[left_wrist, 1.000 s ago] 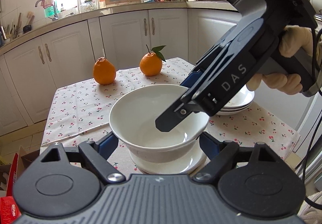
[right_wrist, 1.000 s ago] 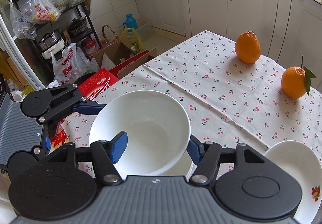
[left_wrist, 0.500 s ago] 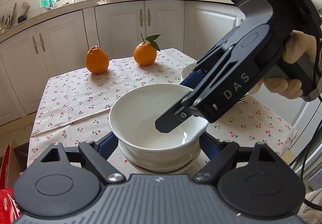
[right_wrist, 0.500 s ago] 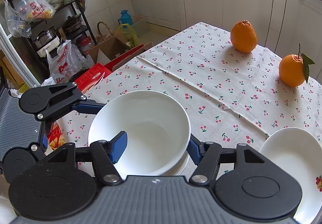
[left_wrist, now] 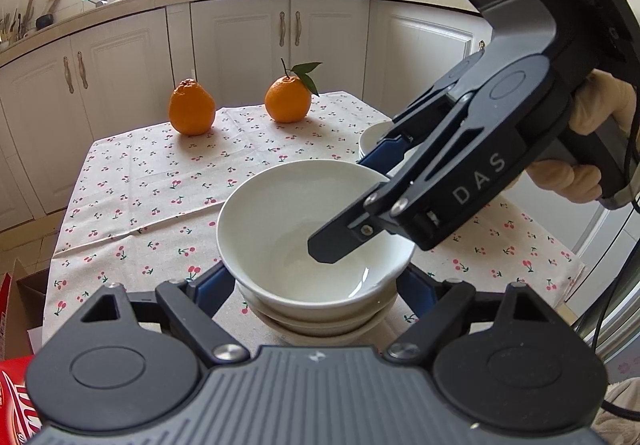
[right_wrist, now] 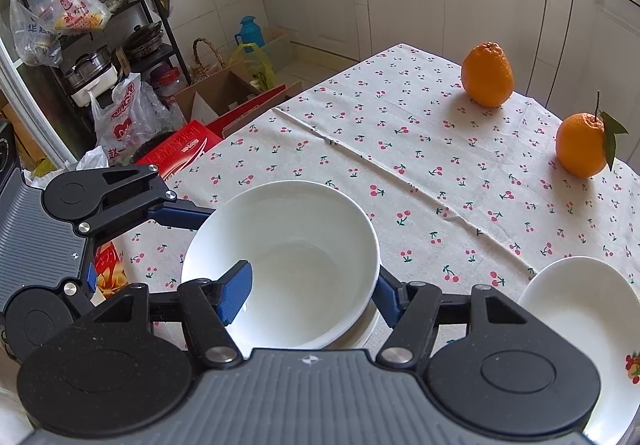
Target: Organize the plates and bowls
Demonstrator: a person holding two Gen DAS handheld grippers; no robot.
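Observation:
A white bowl [left_wrist: 296, 221] sits nested on a stack of white bowls or plates [left_wrist: 320, 325] near the table's front edge; it also shows in the right wrist view [right_wrist: 296, 261]. My left gripper [left_wrist: 316, 285] is open, one finger on each side of the stack below the bowl. My right gripper [right_wrist: 312, 289] straddles the bowl's near rim, one blue finger [right_wrist: 236, 293] inside and one outside; I cannot tell if it pinches the rim. It comes in from the right in the left wrist view [left_wrist: 360, 205]. A second stack of white plates [right_wrist: 580, 329] lies to the right.
Two oranges [left_wrist: 191, 107] [left_wrist: 288, 98] stand at the far side of the cherry-print tablecloth [left_wrist: 152, 181]. Kitchen cabinets [left_wrist: 240, 41] are behind. Boxes and bags [right_wrist: 176, 141] sit on the floor left of the table.
The bowl has come down and now rests nested on the stack. Both grippers stay around it; the views have shifted slightly.

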